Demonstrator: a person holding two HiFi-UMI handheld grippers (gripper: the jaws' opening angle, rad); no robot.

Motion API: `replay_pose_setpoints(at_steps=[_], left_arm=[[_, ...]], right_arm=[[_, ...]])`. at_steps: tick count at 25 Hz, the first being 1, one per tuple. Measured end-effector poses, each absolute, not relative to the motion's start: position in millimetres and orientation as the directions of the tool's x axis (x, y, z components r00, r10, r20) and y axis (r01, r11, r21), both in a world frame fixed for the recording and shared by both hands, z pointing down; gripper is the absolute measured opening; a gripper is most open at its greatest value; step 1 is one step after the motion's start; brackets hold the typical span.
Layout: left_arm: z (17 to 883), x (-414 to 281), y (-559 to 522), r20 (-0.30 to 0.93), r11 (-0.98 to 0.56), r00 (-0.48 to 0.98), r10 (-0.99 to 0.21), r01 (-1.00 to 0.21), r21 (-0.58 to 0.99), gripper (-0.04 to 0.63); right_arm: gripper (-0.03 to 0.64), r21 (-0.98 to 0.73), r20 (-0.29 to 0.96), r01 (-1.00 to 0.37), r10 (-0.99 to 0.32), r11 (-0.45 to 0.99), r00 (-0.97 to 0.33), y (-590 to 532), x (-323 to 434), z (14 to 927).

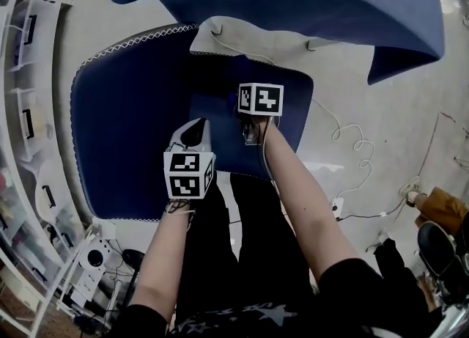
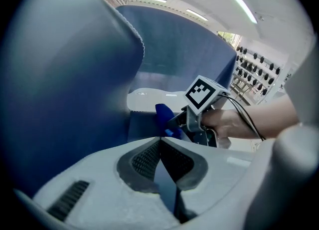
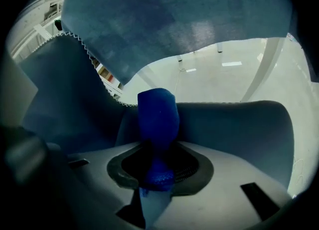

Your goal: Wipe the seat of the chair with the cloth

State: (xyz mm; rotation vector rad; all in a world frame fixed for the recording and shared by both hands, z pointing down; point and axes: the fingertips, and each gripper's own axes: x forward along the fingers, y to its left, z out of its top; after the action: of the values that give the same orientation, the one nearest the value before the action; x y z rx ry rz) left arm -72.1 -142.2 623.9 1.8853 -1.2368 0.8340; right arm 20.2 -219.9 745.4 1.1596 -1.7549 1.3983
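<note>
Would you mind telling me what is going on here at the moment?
A person works over a blue chair seat with two handheld grippers. The right gripper has its jaws shut on a bunched blue cloth, held low over the seat. The left gripper hovers alongside, jaws together and empty.

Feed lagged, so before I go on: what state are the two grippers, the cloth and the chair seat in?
cloth: bunched, sticking out of the right jaws.
right hand-held gripper: shut on the cloth.
left hand-held gripper: jaws together, empty.
chair seat: bare; cannot tell whether the cloth touches it.
</note>
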Motion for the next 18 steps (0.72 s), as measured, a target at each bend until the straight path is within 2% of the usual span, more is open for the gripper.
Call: replay_pose_setpoints(at_steps=[18], left_arm=[[628.2, 16.0, -126.6, 0.817, -0.436, 0.43, -0.384, -0.865, 0.249, 0.02]], right_arm=[[0.107, -0.307, 0.918, -0.926, -0.326, -0.221, -0.226, -168.5, 213.0, 744.0]])
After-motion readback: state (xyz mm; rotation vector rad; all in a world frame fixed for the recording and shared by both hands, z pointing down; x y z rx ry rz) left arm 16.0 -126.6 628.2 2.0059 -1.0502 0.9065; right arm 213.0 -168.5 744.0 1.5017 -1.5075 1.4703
